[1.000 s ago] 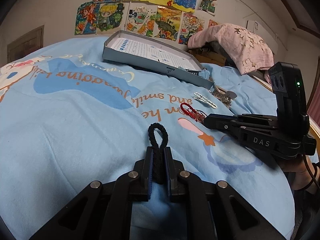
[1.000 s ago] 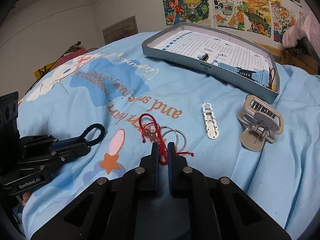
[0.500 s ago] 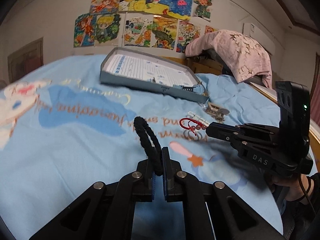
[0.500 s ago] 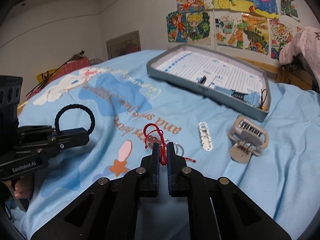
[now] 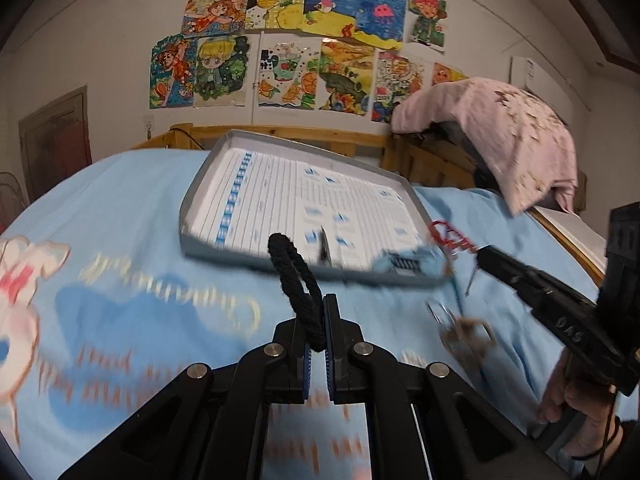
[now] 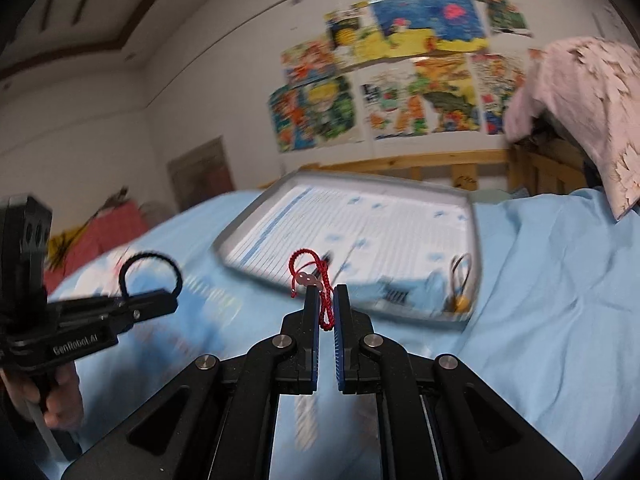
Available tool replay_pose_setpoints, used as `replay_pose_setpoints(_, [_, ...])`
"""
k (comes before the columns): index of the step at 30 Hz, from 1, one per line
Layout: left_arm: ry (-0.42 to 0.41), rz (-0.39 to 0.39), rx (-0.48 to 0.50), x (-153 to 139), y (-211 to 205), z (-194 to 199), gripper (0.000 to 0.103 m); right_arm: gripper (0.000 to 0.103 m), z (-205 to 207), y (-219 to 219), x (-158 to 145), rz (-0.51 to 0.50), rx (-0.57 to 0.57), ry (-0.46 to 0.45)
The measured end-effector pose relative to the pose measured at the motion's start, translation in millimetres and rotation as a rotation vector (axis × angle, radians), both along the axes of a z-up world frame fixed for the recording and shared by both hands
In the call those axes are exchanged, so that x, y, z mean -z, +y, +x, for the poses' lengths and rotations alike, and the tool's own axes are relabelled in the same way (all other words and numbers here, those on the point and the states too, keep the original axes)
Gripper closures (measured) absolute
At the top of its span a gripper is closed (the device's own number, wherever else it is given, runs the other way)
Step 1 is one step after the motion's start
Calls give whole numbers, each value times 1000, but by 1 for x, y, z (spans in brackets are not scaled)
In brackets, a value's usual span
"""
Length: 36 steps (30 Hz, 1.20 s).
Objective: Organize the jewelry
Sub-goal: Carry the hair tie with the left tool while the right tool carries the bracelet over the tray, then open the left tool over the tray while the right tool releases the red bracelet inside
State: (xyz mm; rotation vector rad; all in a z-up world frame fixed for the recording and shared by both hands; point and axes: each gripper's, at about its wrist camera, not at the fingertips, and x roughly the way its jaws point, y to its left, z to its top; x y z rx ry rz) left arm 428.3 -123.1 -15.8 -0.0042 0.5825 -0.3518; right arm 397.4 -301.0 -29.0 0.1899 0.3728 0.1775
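Note:
My left gripper (image 5: 317, 304) is shut on a black braided hair loop (image 5: 295, 276), which stands up above the bed. My right gripper (image 6: 327, 294) is shut on a red cord bracelet (image 6: 316, 280) with pale beads, also lifted clear. Each gripper shows in the other view: the right gripper (image 5: 486, 254) carries the red bracelet (image 5: 450, 236), the left gripper (image 6: 170, 304) the black loop (image 6: 149, 272). Ahead lies a shallow grey tray (image 5: 208, 208) lined with ruled paper; a blue comb clip (image 5: 404, 266) and a thin hair tie (image 6: 460, 276) rest in its near right corner.
The tray (image 6: 240, 240) sits on a light blue printed bedspread (image 5: 120, 300). A beige claw clip (image 5: 468, 332) and thin metal rings lie blurred on the cover at right. A pink garment (image 5: 508, 148) drapes over the wooden bed frame (image 6: 440, 164). A person's hand (image 5: 576, 400) holds the right gripper.
Both grippers have lifted off the bedspread with their items and moved toward the tray, which now looks nearer. The claw clip and white chain stay behind on the cover.

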Motion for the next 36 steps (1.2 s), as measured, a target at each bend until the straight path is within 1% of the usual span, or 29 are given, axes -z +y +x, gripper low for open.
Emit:
replay_pose_setpoints(2, [13,13,-6,1,-8,25,97,97,24,-10,-4,27,27,-11])
replay_pose_setpoints(4, [36,33,-5,4,-18,54,97,97,48,-15,-3,27,44,-6])
replay_pose_setpoints(7, [66,79,4,13,-33,89,97,97,78,-20,6,44,58,13])
replay_pose_setpoints(9, [85,106,9,19,-41,105,97,97,94,-24,14,48,73,29])
replay_pose_setpoints(12, [112,132,16,29,-48,122,97,97,108,-25,23,54,81,51])
replay_pose_setpoints(16, [133,173,5,35,-53,134,97,97,125,-24,35,68,75,111])
replay_pose_setpoints(21, [147,191,-23,35,-50,135,97,96,128,-20,45,73,71,151])
replay_pose_setpoints(23, [155,207,-33,35,-50,136,95,96,129,-19,48,78,75,163])
replay_pose_setpoints(24, [158,216,-40,35,-50,136,88,96,130,-20,48,81,73,169])
replay_pose_setpoints(25, [158,223,-45,34,-50,135,71,96,131,-20,49,82,77,173])
replay_pose_setpoints(26, [153,228,-51,33,-49,136,60,96,130,-20,49,85,77,178])
replay_pose_setpoints(27, [131,230,-60,30,-48,132,40,96,130,-21,50,90,77,182])
replay_pose_setpoints(28, [111,229,-65,28,-46,130,35,96,130,-22,50,93,81,186])
replay_pose_setpoints(29, [91,226,-67,26,-45,126,35,96,129,-23,51,96,83,188])
replay_pose_setpoints(33, [95,243,-65,23,-42,122,34,95,128,-26,51,106,89,196])
replay_pose_setpoints(34, [90,246,-70,21,-40,120,30,90,127,-26,51,108,94,195])
replay_pose_setpoints(35, [85,242,-76,20,-38,118,27,74,126,-27,50,109,97,191])
replay_pose_setpoints(36, [77,226,-86,18,-34,115,22,63,123,-28,48,113,103,183])
